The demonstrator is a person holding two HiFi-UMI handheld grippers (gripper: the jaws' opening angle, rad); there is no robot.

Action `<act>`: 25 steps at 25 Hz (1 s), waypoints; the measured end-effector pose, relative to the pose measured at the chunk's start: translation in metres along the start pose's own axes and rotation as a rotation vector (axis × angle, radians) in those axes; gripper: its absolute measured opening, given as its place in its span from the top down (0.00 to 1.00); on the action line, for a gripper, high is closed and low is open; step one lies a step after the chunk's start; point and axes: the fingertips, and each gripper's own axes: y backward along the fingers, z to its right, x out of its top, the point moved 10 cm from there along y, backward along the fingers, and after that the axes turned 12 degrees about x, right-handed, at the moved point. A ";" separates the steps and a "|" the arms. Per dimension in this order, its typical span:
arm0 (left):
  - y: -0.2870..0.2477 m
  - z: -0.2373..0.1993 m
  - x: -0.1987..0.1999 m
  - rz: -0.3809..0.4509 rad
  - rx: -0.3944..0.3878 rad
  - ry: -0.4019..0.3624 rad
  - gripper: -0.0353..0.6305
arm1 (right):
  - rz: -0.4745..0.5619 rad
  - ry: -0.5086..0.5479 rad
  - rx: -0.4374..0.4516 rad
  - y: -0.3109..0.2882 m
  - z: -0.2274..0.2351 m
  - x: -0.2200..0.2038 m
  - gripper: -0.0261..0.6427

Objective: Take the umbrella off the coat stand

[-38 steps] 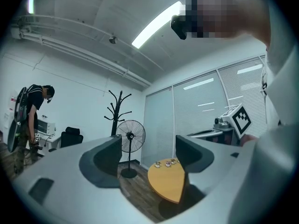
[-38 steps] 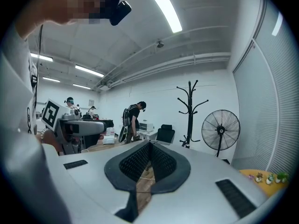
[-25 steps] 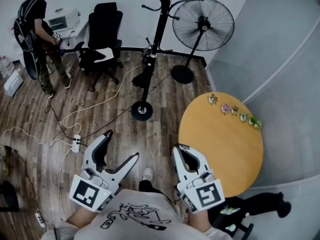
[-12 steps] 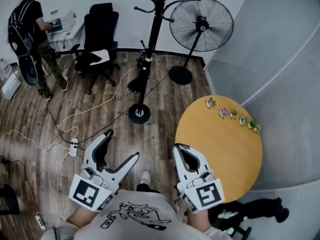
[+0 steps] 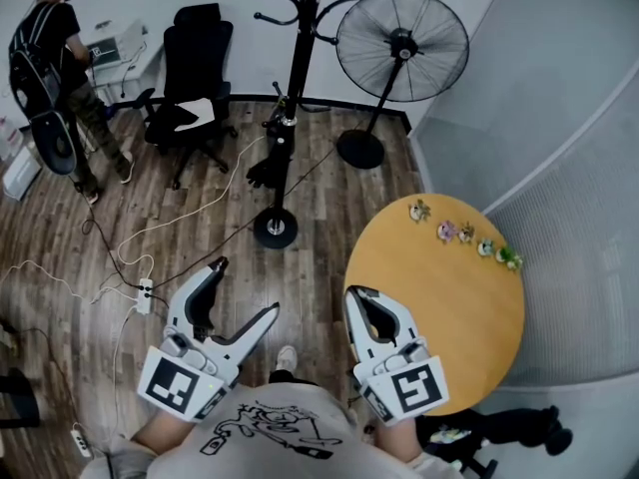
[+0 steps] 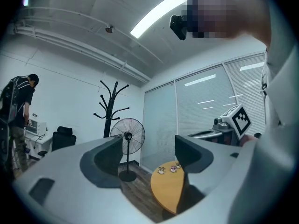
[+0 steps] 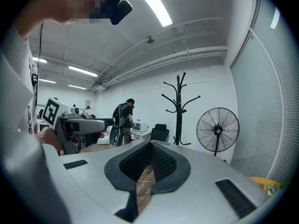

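No words, numbers or brand names could be read anywhere. Low in the head view, the left gripper (image 5: 247, 287) and the right gripper (image 5: 359, 294) each carried a cube with a black-and-white square marker (image 5: 172, 387), a coded pattern without letters. The white shirt (image 5: 270, 432) at the bottom edge bore a black line drawing; any lettering in it was too small to read.

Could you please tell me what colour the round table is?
The round table is orange-yellow, best seen in the head view.
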 end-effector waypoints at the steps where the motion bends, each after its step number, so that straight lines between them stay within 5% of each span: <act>1: -0.005 0.002 -0.001 -0.003 0.002 -0.001 0.42 | 0.000 -0.001 0.002 0.000 0.005 -0.001 0.94; 25: -0.073 0.030 -0.011 -0.026 0.020 -0.008 0.43 | 0.000 -0.021 0.027 0.002 0.083 -0.009 0.94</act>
